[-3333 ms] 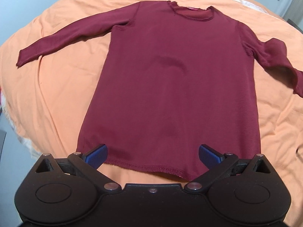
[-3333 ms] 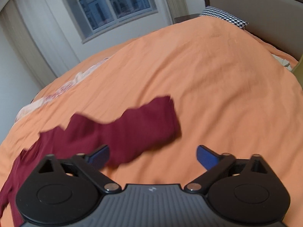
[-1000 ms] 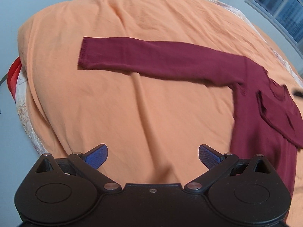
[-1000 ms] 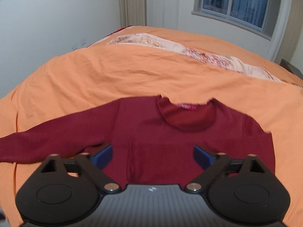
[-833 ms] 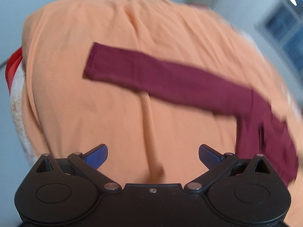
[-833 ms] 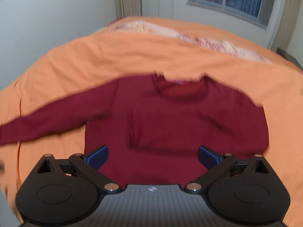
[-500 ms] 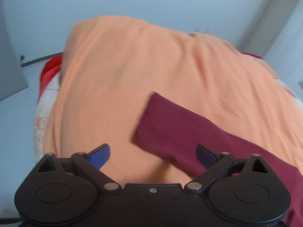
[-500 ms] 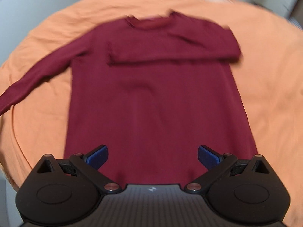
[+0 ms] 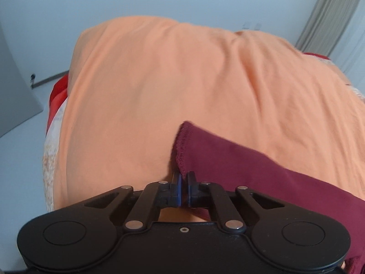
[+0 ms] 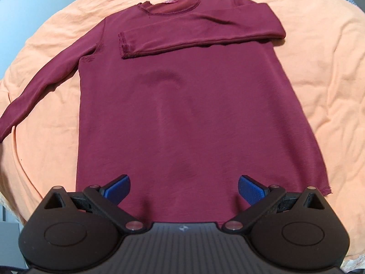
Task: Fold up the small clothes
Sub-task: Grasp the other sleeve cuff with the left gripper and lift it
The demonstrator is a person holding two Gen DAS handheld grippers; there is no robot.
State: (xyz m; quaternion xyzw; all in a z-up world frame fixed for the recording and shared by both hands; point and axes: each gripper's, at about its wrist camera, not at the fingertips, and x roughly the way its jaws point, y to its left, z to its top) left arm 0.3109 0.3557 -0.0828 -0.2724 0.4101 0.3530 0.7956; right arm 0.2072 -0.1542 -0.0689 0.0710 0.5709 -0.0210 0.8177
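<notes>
An orange bedspread (image 9: 182, 86) beside a grey curtain (image 9: 328, 16).

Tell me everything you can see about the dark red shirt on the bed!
The dark red shirt is a long-sleeved top of soft knit-looking fabric, lying flat, neck far from the right wrist camera, on the orange bedcover. It has a round neckline and raw-looking stitched edges. One sleeve is folded across the chest. The other sleeve stretches out sideways, and the left gripper is shut on its cuff. The right gripper hangs open near the hem.
</notes>
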